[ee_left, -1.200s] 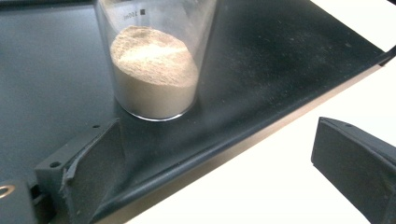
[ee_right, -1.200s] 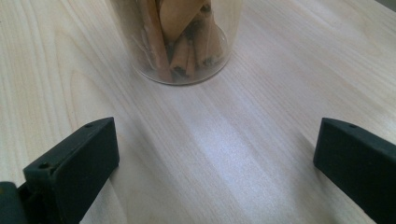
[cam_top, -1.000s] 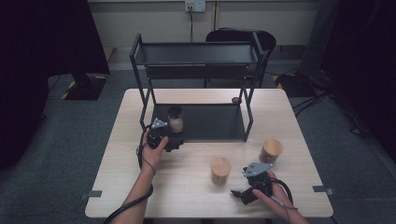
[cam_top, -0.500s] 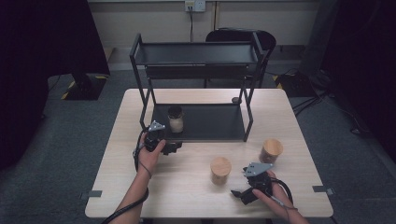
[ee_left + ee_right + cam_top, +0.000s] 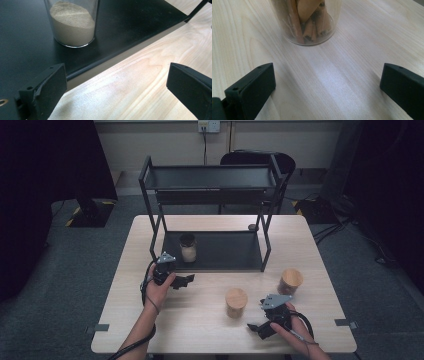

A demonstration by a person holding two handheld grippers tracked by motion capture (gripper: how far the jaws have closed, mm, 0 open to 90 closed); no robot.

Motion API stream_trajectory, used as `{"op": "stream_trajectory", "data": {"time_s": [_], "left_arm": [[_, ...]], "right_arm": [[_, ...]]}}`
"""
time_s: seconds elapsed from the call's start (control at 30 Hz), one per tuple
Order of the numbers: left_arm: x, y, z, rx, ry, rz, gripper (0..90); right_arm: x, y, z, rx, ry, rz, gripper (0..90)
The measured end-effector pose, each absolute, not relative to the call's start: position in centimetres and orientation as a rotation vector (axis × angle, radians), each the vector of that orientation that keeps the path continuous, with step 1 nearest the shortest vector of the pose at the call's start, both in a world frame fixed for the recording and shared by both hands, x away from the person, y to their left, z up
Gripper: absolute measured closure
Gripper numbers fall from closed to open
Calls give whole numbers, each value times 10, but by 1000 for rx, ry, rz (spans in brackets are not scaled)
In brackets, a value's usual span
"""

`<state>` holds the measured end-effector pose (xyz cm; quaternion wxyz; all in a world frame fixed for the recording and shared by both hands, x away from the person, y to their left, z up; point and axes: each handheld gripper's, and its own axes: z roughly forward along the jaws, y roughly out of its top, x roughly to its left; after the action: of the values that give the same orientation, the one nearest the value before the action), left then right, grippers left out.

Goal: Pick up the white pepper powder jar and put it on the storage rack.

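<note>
On the jar (image 5: 72, 23), no label is readable.

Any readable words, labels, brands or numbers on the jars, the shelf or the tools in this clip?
None can be read.
The jar of powder, the jar of sticks and the cork-lidded jar show no labels.
The black shelf and both tools bear no markings.

Both jars' (image 5: 72, 23) (image 5: 308, 21) tops are cut off.
</note>
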<state>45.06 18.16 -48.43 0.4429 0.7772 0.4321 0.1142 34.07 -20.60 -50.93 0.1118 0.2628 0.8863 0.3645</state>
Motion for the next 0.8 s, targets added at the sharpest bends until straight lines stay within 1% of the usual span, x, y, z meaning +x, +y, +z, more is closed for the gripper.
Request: {"op": "stream_trajectory", "data": {"time_s": [0.8], "left_arm": [[437,190,-484,1926,1057,275,29]], "right_arm": [[341,-206,-509,771,2602,1070,0]]}}
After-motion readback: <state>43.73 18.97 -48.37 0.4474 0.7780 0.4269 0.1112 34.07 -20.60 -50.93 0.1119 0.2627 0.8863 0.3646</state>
